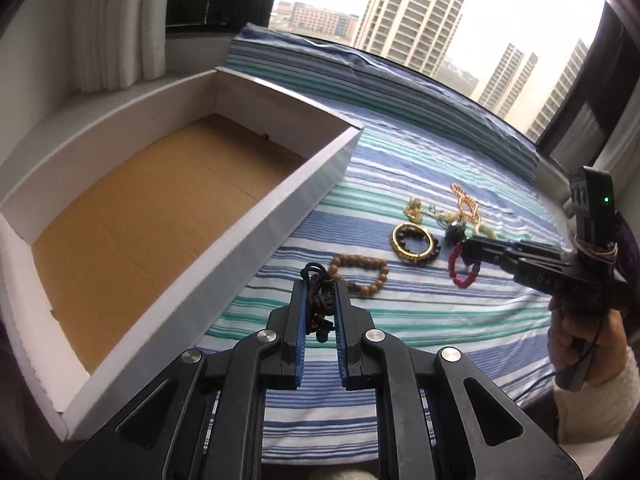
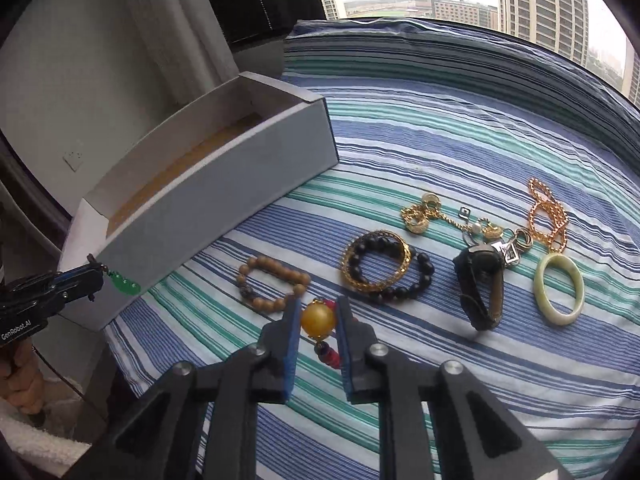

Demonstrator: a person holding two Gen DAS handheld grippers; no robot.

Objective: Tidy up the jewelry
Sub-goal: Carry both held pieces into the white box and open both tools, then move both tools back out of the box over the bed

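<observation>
While both tools are loaded: the white box point(image 1: 172, 216) is empty.
Left gripper point(image 1: 320, 304): clamped on a dark cord pendant point(image 1: 318, 300), its green charm seen at lower left of the right wrist view.
Right gripper point(image 2: 318, 320): pinched on the amber bead point(image 2: 318, 320) of a red bracelet point(image 1: 460, 268).
Governing relation: box is seen left of both tools, long axis running toward upper right; left gripper is judged nearer.
Remaining jewelry: spread on the striped cloth point(image 2: 440, 140), right of centre.

Striped bedspread point(image 1: 400, 160) beneath daylit window point(image 1: 500, 8)
</observation>
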